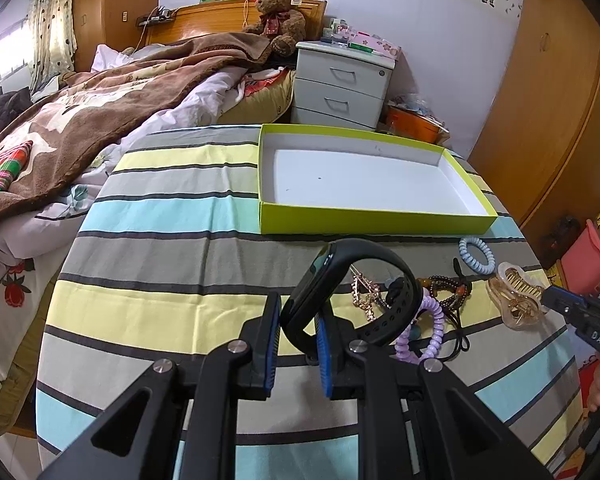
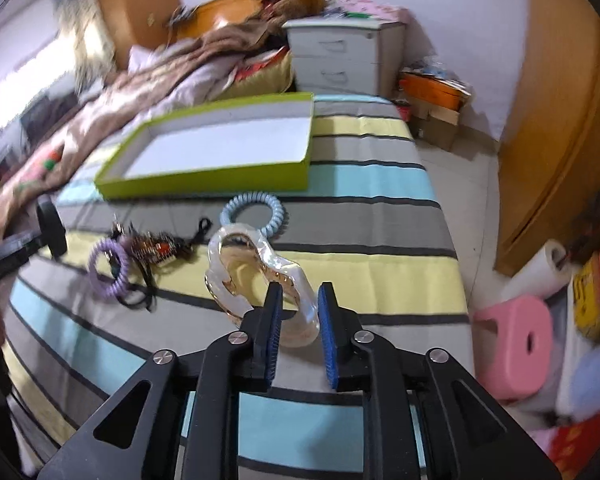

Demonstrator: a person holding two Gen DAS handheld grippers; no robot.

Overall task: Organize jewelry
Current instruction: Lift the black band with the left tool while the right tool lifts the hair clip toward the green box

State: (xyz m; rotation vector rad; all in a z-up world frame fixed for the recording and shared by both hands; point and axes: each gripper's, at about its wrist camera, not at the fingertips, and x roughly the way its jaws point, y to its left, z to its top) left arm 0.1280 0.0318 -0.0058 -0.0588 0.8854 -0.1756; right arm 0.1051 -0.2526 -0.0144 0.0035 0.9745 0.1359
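Observation:
My left gripper [image 1: 298,320] is shut on a black smart band [image 1: 340,280] and holds it above the striped table, short of the empty green box [image 1: 372,220]. My right gripper [image 2: 298,300] is shut on a pearly clear hair claw clip [image 2: 256,268], seen also in the left wrist view [image 1: 516,296]. On the cloth lie a blue spiral hair tie [image 2: 256,212], a purple spiral hair tie [image 2: 108,272], a brown bead bracelet [image 2: 156,248] with black cord, and a gold chain [image 1: 364,296]. The green box also shows in the right wrist view [image 2: 204,180].
The striped tablecloth [image 1: 172,216] covers a round table. A bed [image 1: 80,112] lies to the left and a white nightstand [image 1: 340,84] behind. A pink stool [image 2: 516,344], paper roll [image 2: 540,268] and boxes stand on the floor to the right.

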